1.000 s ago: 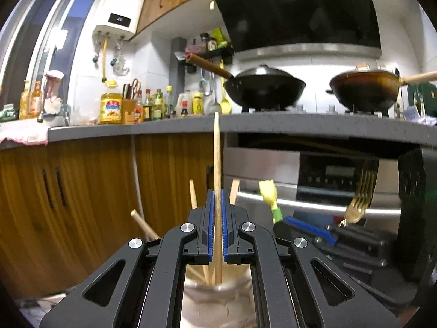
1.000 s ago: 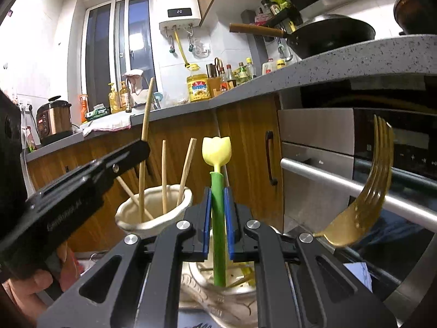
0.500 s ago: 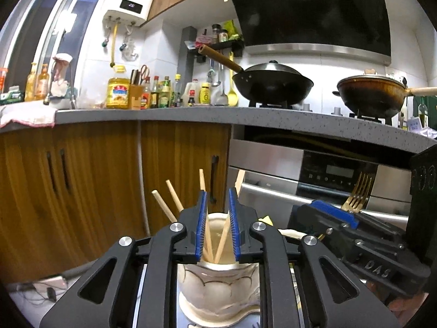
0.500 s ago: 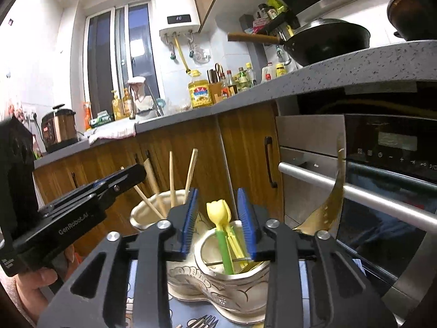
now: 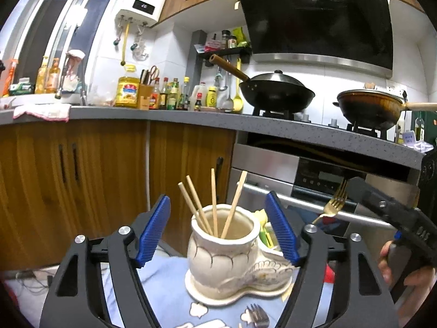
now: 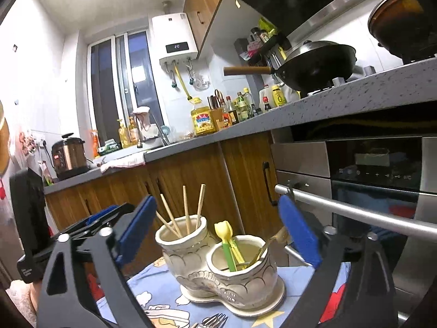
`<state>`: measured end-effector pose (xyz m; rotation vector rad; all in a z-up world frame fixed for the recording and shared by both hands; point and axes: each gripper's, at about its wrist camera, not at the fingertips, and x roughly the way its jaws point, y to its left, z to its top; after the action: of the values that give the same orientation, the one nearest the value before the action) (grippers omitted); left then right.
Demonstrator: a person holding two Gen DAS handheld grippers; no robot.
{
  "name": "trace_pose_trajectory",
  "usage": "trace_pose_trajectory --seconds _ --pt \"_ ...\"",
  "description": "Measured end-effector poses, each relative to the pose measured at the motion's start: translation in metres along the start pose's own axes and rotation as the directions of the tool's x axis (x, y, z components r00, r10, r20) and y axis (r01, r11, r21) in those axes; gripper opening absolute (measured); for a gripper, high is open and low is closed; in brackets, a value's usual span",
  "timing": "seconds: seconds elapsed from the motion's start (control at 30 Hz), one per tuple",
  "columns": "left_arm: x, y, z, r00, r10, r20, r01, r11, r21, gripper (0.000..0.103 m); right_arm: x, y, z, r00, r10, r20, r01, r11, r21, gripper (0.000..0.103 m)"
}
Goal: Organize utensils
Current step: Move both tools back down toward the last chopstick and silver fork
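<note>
Left gripper (image 5: pixel 218 229) jaws opening, nothing between pads; chopsticks (image 5: pixel 213 205) stand free in taller cup of ceramic holder (image 6: pixel 218 268). Right gripper (image 6: pixel 218 235) jaws opening too, empty; yellow-green utensil (image 6: pixel 228 243) and gold fork (image 5: pixel 331 205) rest in lower cup. Holder on patterned cloth (image 6: pixel 153 300) over bench. Step, by my judgement: release and retreat. Clear tall chopstick tips without snagging. Loose forks (image 6: pixel 211 321) in front of holder look next.
</note>
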<state>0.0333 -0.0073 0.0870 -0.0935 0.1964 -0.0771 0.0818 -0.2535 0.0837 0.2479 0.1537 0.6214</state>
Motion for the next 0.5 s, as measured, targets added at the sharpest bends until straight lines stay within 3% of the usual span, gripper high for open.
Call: trace_pose_trajectory --seconds 0.17,0.5 --pt "-0.018 0.001 -0.002 1.0 0.017 -0.01 -0.017 1.0 0.002 0.087 -0.021 0.0 -0.001 1.0 -0.006 0.003 0.006 1.0 0.001 0.098" --pt "-0.043 -0.011 -0.018 0.997 0.035 -0.067 -0.03 0.996 0.078 0.092 -0.052 0.0 -0.011 0.998 -0.053 -0.023 0.053 0.999 -0.006 0.098"
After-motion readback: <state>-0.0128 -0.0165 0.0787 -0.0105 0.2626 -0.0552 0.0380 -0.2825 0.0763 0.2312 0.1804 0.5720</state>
